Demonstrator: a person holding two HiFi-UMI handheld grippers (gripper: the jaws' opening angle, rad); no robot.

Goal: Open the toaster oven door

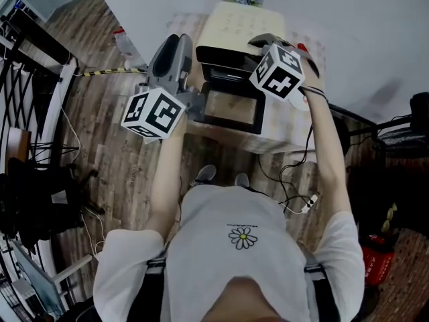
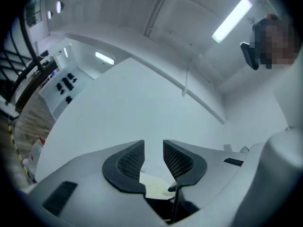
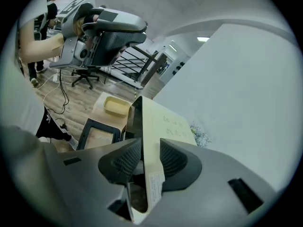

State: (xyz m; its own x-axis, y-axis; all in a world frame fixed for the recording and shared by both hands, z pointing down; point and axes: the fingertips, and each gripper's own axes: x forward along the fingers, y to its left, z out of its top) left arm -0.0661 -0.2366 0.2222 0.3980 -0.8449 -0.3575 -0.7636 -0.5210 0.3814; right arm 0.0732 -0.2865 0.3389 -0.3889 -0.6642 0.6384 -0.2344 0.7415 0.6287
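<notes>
Since the door [image 1: 231,109] already hangs open at frame centre, I judge it stiff glass and metal, hinged low; take its free edge. Right tool [image 3: 150,143] clamps the toaster oven [image 1: 238,29] wall; left tool [image 2: 154,148] narrow, empty, raised.

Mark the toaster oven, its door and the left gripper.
toaster oven [image 1: 231,24]: head view, on its cream top panel.
toaster oven door [image 1: 232,109]: head view, on the glass pane of the dropped-open door.
left gripper [image 2: 153,148]: left gripper view, midway between its parted fingertips.
</notes>
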